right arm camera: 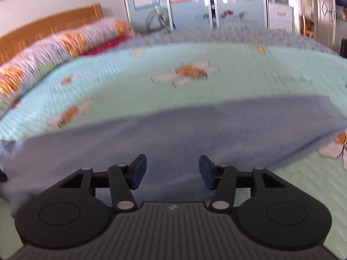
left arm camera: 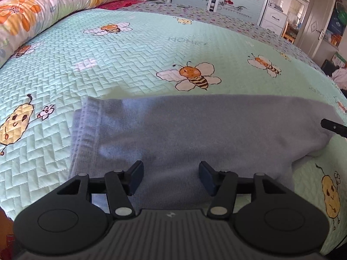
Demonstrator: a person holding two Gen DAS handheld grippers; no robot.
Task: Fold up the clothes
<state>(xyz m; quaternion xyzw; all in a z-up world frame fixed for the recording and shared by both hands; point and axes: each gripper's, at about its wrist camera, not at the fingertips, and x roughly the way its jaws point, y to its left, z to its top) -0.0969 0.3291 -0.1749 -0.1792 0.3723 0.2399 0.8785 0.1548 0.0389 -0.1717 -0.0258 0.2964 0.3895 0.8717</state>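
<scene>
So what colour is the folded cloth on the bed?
Greyish blue, plain; the folded cloth shows best in the left wrist view.

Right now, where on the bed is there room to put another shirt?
The bedspread is bare beyond the blue garment, up to the floral quilt along its far left edge. A strip left of the garment is free too. The near edge is crowded: the garment fills it.

One folded lavender-grey knit garment [left arm camera: 195, 130] lies on one bed with a mint-green quilted coverlet [left arm camera: 108, 65]; one rolled floral quilt in orange and white [left arm camera: 54, 2] at its head; four printed bees and two yellow pear figures in the left wrist view.
</scene>
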